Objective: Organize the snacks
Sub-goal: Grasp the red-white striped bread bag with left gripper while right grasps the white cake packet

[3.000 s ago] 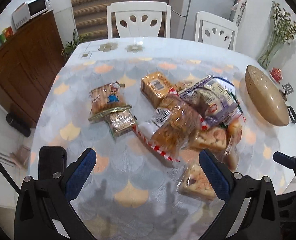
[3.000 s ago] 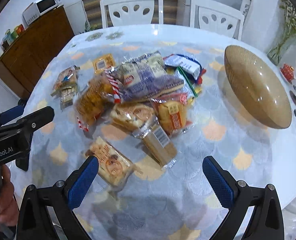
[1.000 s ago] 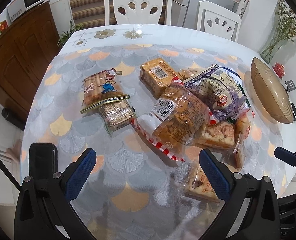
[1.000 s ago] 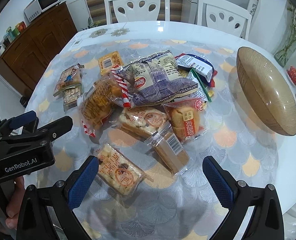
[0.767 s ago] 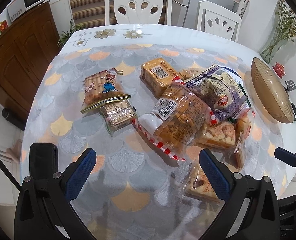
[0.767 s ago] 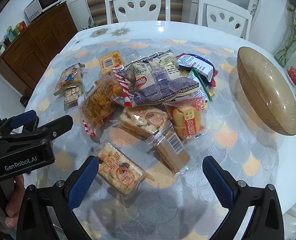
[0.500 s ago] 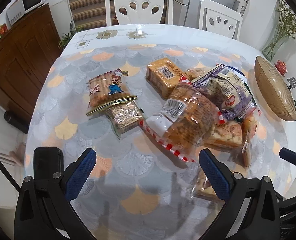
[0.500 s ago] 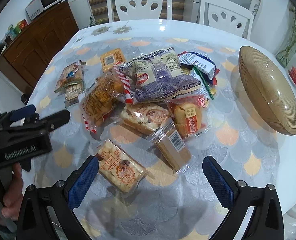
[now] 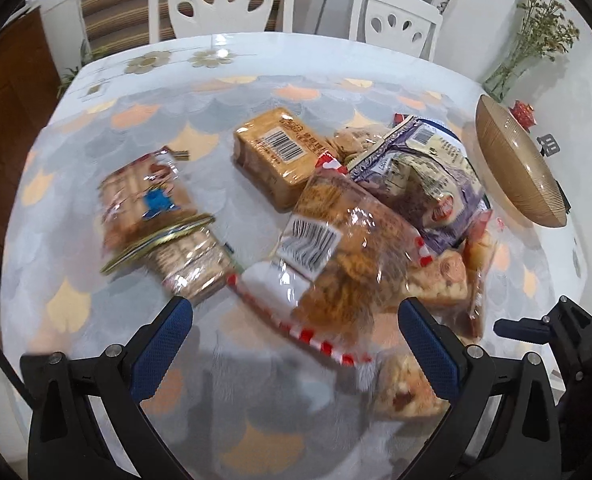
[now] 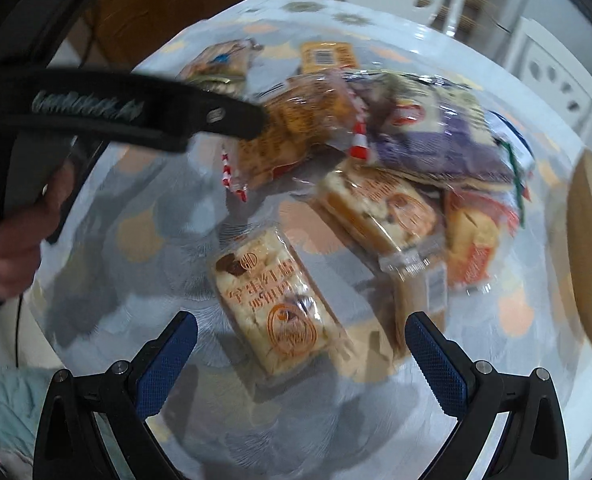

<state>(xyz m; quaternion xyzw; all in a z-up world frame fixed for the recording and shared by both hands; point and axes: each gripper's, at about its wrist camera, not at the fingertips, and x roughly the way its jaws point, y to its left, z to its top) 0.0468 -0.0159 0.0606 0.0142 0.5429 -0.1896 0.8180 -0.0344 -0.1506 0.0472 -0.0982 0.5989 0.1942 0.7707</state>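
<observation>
Nearest the right gripper point(image 10: 300, 352), whose jaws are being held wide apart and empty, a clear-wrapped nougat cake bar point(image 10: 272, 300) is lying flat on the scalloped tablecloth point(image 10: 168, 208), framed between the blue pads though not yet touched. For a clean pick, the pads are best brought down across its short width, so that the film is pinched against the bar and not only the crinkled seal. The left gripper point(image 9: 296, 340) is likewise being held open and empty, facing a red-striped bag of fried snacks point(image 9: 336, 264). Beyond that, the snack pile is being left heaped at mid-table, and the wooden bowl point(image 9: 516, 164), judged the likely destination, is sitting well apart at the far right.
</observation>
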